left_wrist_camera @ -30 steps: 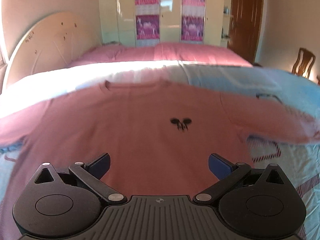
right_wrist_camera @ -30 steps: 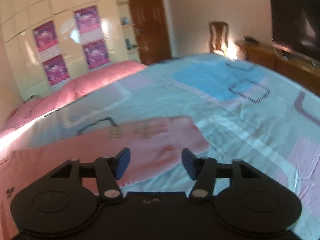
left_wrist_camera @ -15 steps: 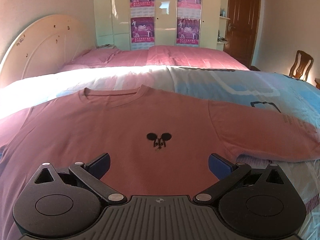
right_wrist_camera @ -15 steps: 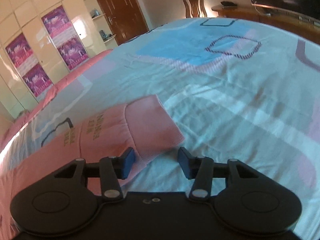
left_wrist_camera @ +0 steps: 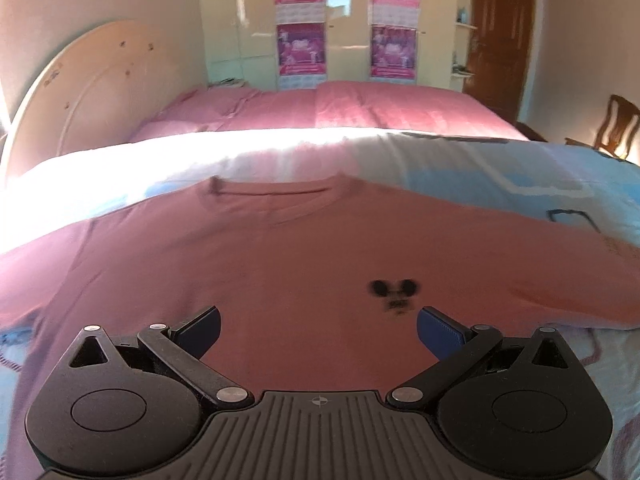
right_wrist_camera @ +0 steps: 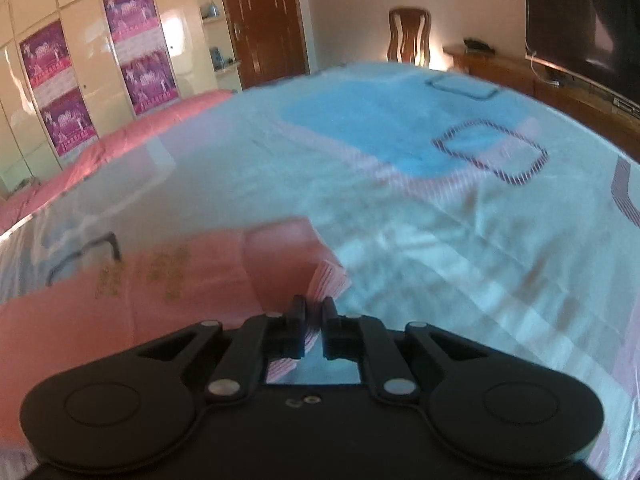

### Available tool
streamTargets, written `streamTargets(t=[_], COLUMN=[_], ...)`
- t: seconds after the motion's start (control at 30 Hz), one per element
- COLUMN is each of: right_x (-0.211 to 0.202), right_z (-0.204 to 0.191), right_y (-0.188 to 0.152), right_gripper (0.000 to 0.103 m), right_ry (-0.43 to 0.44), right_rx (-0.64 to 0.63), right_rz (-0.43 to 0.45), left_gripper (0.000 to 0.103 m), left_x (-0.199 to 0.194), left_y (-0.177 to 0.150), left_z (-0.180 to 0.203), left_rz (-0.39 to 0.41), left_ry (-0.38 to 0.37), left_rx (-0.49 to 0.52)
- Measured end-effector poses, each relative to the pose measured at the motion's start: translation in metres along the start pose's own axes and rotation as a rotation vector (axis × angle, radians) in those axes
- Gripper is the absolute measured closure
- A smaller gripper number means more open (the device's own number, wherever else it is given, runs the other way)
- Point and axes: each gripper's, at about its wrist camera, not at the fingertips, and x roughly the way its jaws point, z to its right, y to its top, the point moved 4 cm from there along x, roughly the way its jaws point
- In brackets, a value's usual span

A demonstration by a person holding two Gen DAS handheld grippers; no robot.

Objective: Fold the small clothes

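Your left gripper [left_wrist_camera: 318, 326] pointed down over the front of the pink shirt [left_wrist_camera: 280, 272], its blue pads [left_wrist_camera: 438, 330] spread wide with nothing between them and clear of the cloth. Your right gripper [right_wrist_camera: 313, 312] angled down at the sleeve cuff [right_wrist_camera: 288, 264], its jaws just brought together to a narrow slit; a lifted edge of the cuff showed right beyond the tips, and pink cloth seemed to be nipped between the pads, though blur made the contact hard to confirm. The shirt lay flat and face up on the bed [left_wrist_camera: 500, 176], neck away from you, sleeves spread to either side. Only the left view showed the whole body of the shirt: the collar [left_wrist_camera: 276, 194], the small black print [left_wrist_camera: 394, 292] on the chest, plus the headboard [left_wrist_camera: 92, 92] and the pink cover [left_wrist_camera: 340, 108] at the far end. Only the right view showed the sleeve end up close, with gold lettering [right_wrist_camera: 140, 272] along it, the blue and pink patterned sheet [right_wrist_camera: 400, 152] stretching beyond, a dark screen [right_wrist_camera: 580, 20] on the wall and a low cabinet [right_wrist_camera: 540, 80] beneath it. Both views took in the wardrobe [left_wrist_camera: 344, 20] with its purple posters [right_wrist_camera: 140, 48], the brown door [right_wrist_camera: 264, 16] and a wooden chair [right_wrist_camera: 410, 36].
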Motion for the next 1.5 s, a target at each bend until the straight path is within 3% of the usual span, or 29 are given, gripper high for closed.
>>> streamTargets(t=[0.2,0.4,0.7,0.9,1.0,1.1,1.17,1.23,1.27,1.3,1.37,1.4,1.43,1.47,1.5], right_x=[-0.024,-0.055,-0.103,-0.133,-0.136,-0.133,-0.142,-0.152,-0.154,-0.154,-0.151,-0.148,-0.147,-0.145,-0.144], right_z=[-0.057,-0.158,-0.345,-0.425,-0.446,-0.452,-0.448,-0.434,-0.425,-0.412,-0.386,-0.373,-0.359,-0.347,-0.333], right_y=[0.004,-0.011,-0.089,-0.151,-0.178,-0.199,-0.2,-0.187,-0.178,-0.17,-0.151,-0.143,-0.134,-0.126,-0.119], right_gripper=[0.096,0.096,0.096,0.096,0.092,0.069,0.055,0.066,0.082,0.09,0.087,0.087,0.087,0.087,0.087], right_ry=[0.07,0.203,0.438,0.569,0.608,0.604,0.602,0.613,0.61,0.591,0.524,0.489,0.456,0.427,0.392], right_rx=[-0.072,-0.233,-0.481,-0.618,-0.676,-0.725,-0.74,-0.689,-0.656,-0.62,-0.544,-0.511,-0.477,-0.446,-0.414], right_rz=[0.054,0.083,0.058,0.009,-0.043,-0.112,-0.087,-0.047,-0.04,-0.031,-0.013,-0.006,0.001,0.007,0.015], left_gripper=[0.0,0.0,0.0,0.0,0.0,0.0,0.0,0.0,0.0,0.0,0.003,0.011,0.034,0.043,0.043], left_x=[0.016,0.042,0.059,0.067,0.072,0.075,0.08,0.085,0.088,0.091,0.098,0.102,0.109,0.116,0.121], left_y=[-0.007,-0.011,-0.004,-0.009,-0.01,-0.012,-0.01,-0.007,-0.005,-0.002,0.005,0.007,0.01,0.011,0.012], left_z=[-0.056,-0.102,-0.159,-0.194,-0.203,-0.204,-0.197,-0.181,-0.172,-0.16,-0.134,-0.121,-0.107,-0.095,-0.087], left_rz=[-0.016,-0.032,-0.027,-0.032,-0.039,-0.041,-0.039,-0.037,-0.037,-0.035,-0.027,-0.028,-0.051,-0.075,-0.094], left_ry=[0.019,-0.024,-0.123,-0.13,-0.135,-0.142,-0.161,-0.206,-0.233,-0.261,-0.328,-0.353,-0.362,-0.365,-0.359], left_rx=[-0.048,-0.083,-0.146,-0.183,-0.196,-0.194,-0.187,-0.181,-0.175,-0.169,-0.151,-0.142,-0.131,-0.119,-0.11])
